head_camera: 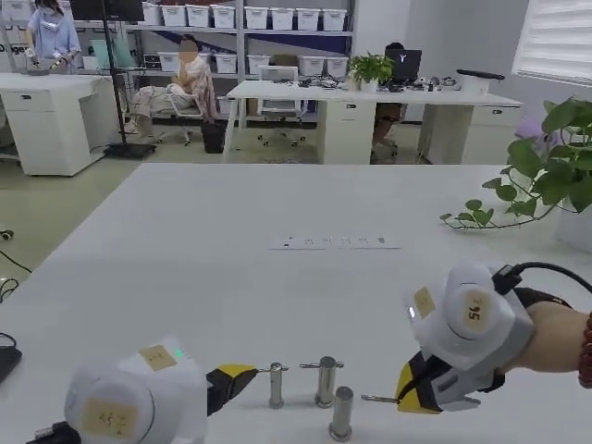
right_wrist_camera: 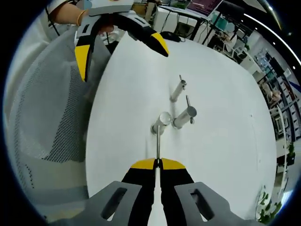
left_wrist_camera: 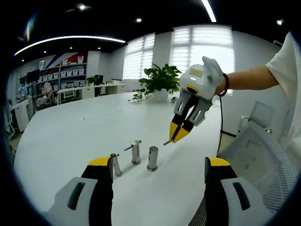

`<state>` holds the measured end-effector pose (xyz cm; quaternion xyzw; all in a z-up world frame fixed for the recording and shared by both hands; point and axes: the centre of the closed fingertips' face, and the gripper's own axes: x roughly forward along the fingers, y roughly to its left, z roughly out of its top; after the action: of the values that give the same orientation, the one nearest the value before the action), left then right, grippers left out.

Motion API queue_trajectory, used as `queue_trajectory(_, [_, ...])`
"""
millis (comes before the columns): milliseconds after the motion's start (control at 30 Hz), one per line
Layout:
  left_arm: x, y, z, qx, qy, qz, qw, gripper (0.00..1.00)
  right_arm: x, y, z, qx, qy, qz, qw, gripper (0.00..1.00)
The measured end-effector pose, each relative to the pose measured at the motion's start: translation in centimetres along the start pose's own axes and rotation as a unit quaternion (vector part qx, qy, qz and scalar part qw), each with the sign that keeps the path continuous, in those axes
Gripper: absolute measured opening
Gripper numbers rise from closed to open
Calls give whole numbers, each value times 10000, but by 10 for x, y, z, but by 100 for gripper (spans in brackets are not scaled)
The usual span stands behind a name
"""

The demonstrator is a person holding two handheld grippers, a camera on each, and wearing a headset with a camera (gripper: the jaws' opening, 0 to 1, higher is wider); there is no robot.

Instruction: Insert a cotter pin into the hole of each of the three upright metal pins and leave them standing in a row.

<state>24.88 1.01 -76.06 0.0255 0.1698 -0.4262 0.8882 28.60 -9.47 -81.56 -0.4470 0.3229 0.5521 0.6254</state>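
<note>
Nearest the headset, the left gripper [left_wrist_camera: 159, 164] is held low over the white table [head_camera: 277, 277], its jaws spread wide and clamped on nothing; one jaw is seen just beside the leftmost metal pin [head_camera: 276, 387], and contact cannot be told. Three metal pins are found upright, close together on the person's side of the table; the leftmost and the middle pin [head_camera: 325, 381] each appear to carry a thin cross-piece through the head, taken as cotter pins already seated; the third pin [head_camera: 341, 413] is bare on top. The right gripper [right_wrist_camera: 158, 163] is noted with jaws pressed together on a loose cotter pin [right_wrist_camera: 158, 141]; in the right gripper view that pin is pointed along the jaws toward the head of the third pin, its tip near it but, as far as can be judged, not yet entered. Progress is judged at two of three; one insertion is left. The third pin is set nearer the person than the other two, so the row is judged not quite straight; a nudge may be needed once the last cotter pin is in.
</note>
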Motion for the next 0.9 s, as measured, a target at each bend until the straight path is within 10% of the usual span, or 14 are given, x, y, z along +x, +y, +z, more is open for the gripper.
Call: queue_trajectory(900, [3, 1, -13, 57, 222, 28, 9997, 99, 15, -13, 0, -207, 245, 43, 9995, 3])
